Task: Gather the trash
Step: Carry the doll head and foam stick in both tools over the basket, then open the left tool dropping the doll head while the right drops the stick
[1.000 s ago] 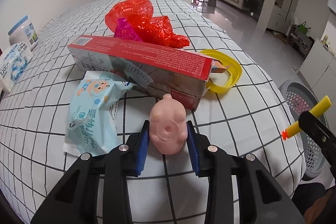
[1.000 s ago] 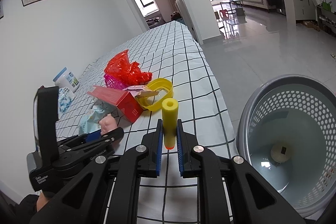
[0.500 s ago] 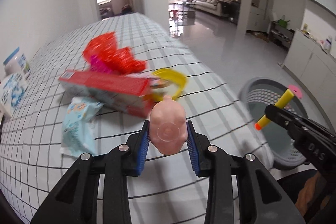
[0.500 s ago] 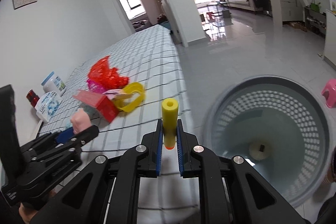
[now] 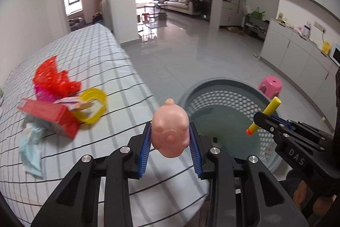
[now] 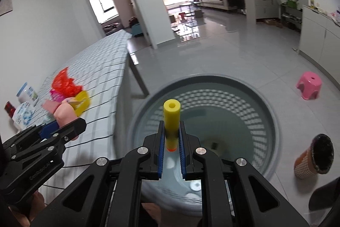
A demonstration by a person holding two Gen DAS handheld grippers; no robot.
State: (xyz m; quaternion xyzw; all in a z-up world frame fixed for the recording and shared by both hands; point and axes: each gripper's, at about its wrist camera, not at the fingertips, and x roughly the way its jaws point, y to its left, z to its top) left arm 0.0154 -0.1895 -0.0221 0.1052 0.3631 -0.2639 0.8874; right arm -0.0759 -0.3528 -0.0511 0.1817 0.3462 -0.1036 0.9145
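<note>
My left gripper (image 5: 170, 137) is shut on a pink rubber pig toy (image 5: 170, 133), held at the table's edge beside the grey perforated basket (image 5: 240, 97). My right gripper (image 6: 171, 137) is shut on a yellow foam dart (image 6: 171, 120) with an orange tip, directly above the basket (image 6: 267, 120) opening. The same dart (image 5: 265, 115) and right gripper (image 5: 258, 120) show at the right of the left wrist view. In the right wrist view the pig (image 6: 64, 114) and left gripper (image 6: 63, 131) appear at the left.
On the checked tablecloth (image 5: 85, 61) lie a red plastic bag (image 5: 53, 78), a red box (image 5: 48, 116), a yellow ring (image 5: 93, 105) and a blue wipes pack (image 5: 31, 146). A pink stool (image 6: 309, 87) and a brown slipper (image 6: 314, 156) sit on the grey floor.
Both grippers have swung right, away from the table's trash pile toward the basket. The dart now hangs over the basket's opening, and the pig has reached the table edge.
</note>
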